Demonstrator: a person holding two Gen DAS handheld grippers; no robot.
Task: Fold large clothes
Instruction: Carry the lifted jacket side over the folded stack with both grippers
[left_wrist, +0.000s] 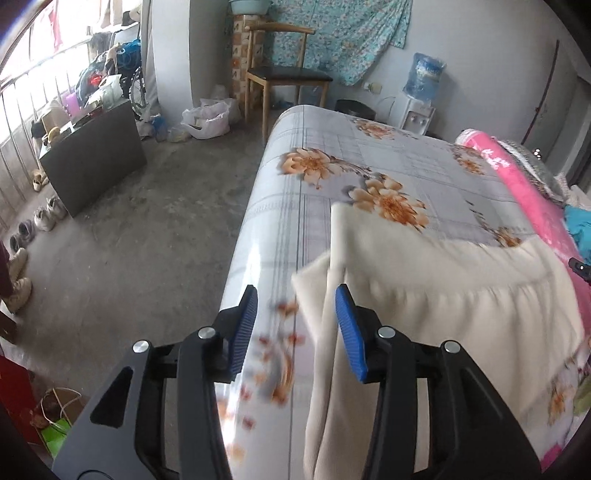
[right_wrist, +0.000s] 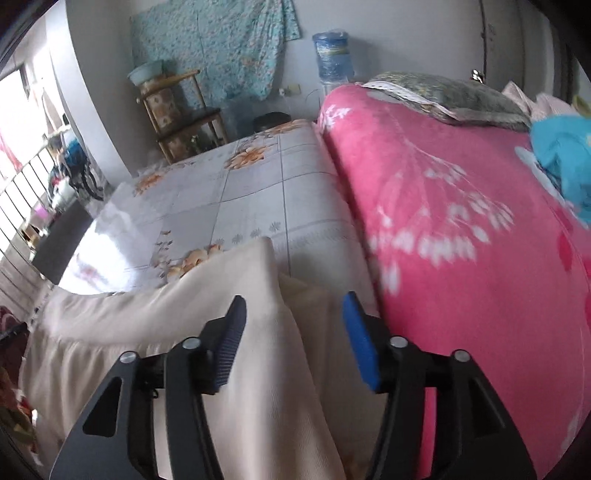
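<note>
A large cream garment (left_wrist: 443, 314) with a gathered waistband lies across the near part of a table covered in a floral plastic cloth (left_wrist: 332, 155). My left gripper (left_wrist: 297, 301) is open over the garment's left edge, a fold of cream cloth between its blue pads, not clamped. In the right wrist view the same garment (right_wrist: 166, 332) spreads to the left. My right gripper (right_wrist: 293, 306) is open above its right corner, with cloth lying between and under the fingers.
A pink floral blanket (right_wrist: 461, 240) covers the bed right of the table, with a grey pillow (right_wrist: 450, 96) and blue cloth (right_wrist: 565, 162) on it. A wooden chair (left_wrist: 284, 74), water dispenser (left_wrist: 421, 96), dark cabinet (left_wrist: 96, 158) and shoes (left_wrist: 44, 218) stand on the floor.
</note>
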